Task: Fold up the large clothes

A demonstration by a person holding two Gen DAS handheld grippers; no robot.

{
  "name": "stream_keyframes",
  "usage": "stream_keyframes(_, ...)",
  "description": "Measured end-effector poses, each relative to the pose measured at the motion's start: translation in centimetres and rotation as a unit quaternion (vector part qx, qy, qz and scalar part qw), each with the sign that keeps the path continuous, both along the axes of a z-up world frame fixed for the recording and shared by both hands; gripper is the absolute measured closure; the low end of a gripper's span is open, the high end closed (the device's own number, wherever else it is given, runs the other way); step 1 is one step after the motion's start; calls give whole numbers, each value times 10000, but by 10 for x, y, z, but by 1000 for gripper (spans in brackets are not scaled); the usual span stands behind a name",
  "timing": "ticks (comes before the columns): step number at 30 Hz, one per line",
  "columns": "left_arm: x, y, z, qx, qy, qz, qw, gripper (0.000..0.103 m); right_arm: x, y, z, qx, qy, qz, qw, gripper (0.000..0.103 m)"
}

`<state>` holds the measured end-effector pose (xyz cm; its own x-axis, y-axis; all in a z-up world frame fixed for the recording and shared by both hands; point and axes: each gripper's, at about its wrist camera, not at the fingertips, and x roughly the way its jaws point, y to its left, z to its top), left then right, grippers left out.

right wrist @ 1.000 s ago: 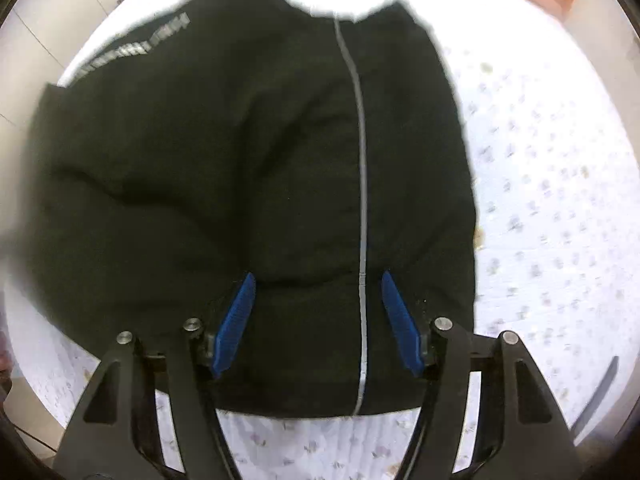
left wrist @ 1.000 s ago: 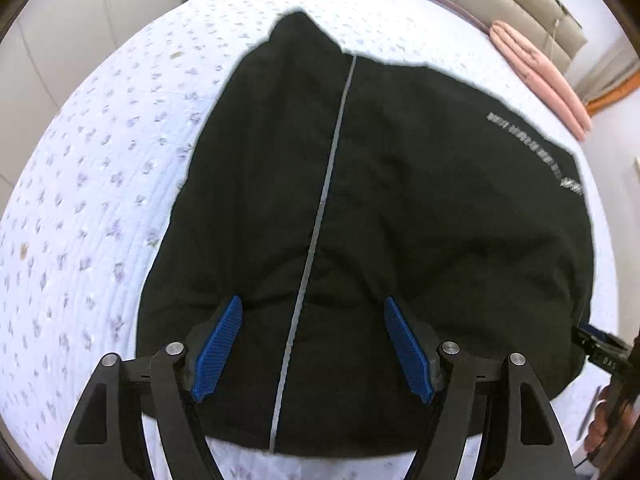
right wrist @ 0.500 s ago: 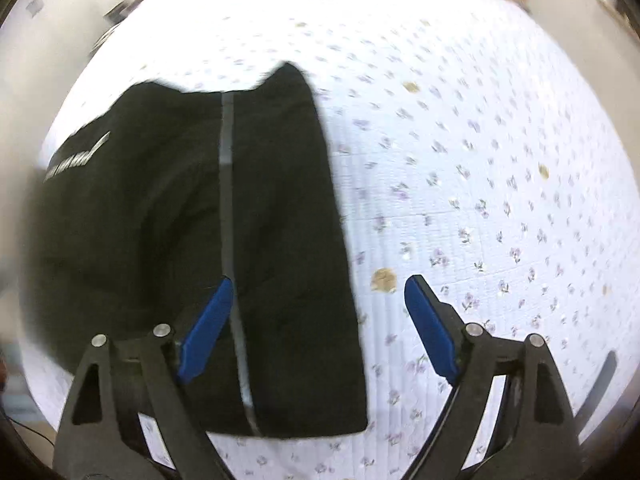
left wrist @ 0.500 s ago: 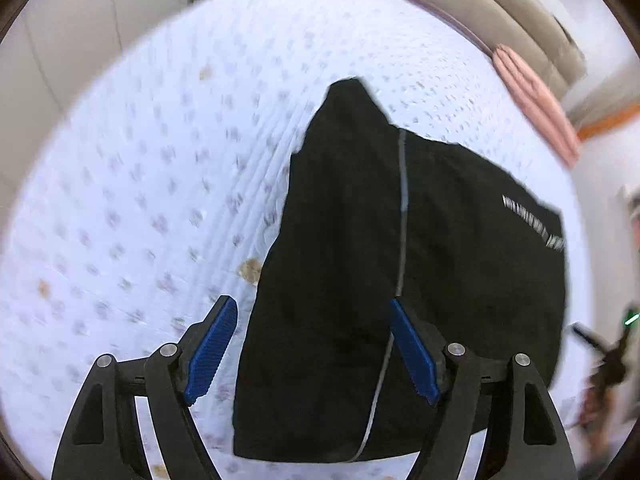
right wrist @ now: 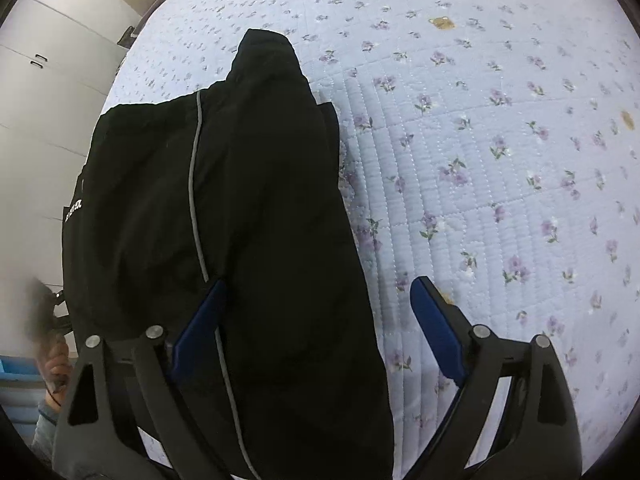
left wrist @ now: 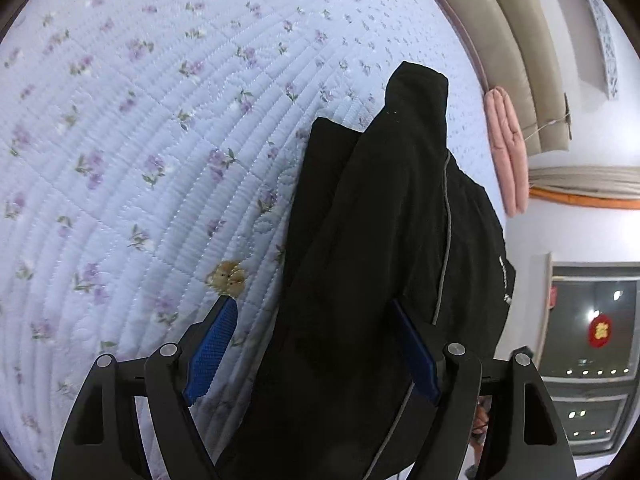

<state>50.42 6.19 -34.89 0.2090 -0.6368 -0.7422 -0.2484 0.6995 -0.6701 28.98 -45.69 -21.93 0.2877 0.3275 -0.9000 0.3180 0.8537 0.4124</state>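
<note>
Even, bright indoor light. Strong fisheye curvature, dark vignette at corners. Black garment (left wrist: 384, 260) underexposed, folds barely resolved. Quilted bedspread (left wrist: 140, 140) sharp. Right view: left edge blurred, hand (right wrist: 54, 354) smeared.

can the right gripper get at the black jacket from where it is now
Probably yes. The right gripper is open, and the jacket on the quilt already lies partly between its fingers, with nothing visible in the way.
</note>
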Motion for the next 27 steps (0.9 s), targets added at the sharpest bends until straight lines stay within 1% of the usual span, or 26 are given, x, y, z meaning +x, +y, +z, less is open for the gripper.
stream_keyframes(4,8,-4,-11,-166,6,-38,9999,24,9,1,-9,313,-20,13,9995,10)
stream_keyframes(7,18,-8,-19,-429,22,-44,9991,24,6,-6,-18,798,-34,-89,9968,7)
stream_keyframes(8,15,-5,-18,-522,29,-62,9986,24,5,-12,-23,1048,-73,-188,9943,6)
stream_keyframes(10,17,-7,-16,-673,24,-150,9976,24,4,-20,-24,1301,-161,-243,9911,4)
stream_keyframes(12,24,-13,-19,-870,57,-297,9957,24,2,-27,-23,1632,-239,-232,9860,4)
stream_keyframes(14,27,-19,-20,-986,104,-393,9943,22,7,-26,-25,1889,-272,-149,9815,5)
stream_keyframes(16,31,-25,-21,-952,114,-498,9941,21,10,-23,-28,1905,-227,1,9814,5)
stream_keyframes(19,36,-33,-22,-991,124,-530,9936,20,22,-10,-31,1948,-322,79,9803,4)
stream_keyframes(22,38,-38,-26,-1032,102,-487,9934,20,27,-5,-29,1993,-439,179,9788,4)
stream_keyframes(23,38,-40,-27,-1053,91,-461,9933,20,29,-4,-30,2085,-484,209,9766,5)
stream_keyframes(27,36,-38,-29,-1099,95,-407,9931,20,24,-5,-21,2185,-473,194,9745,5)
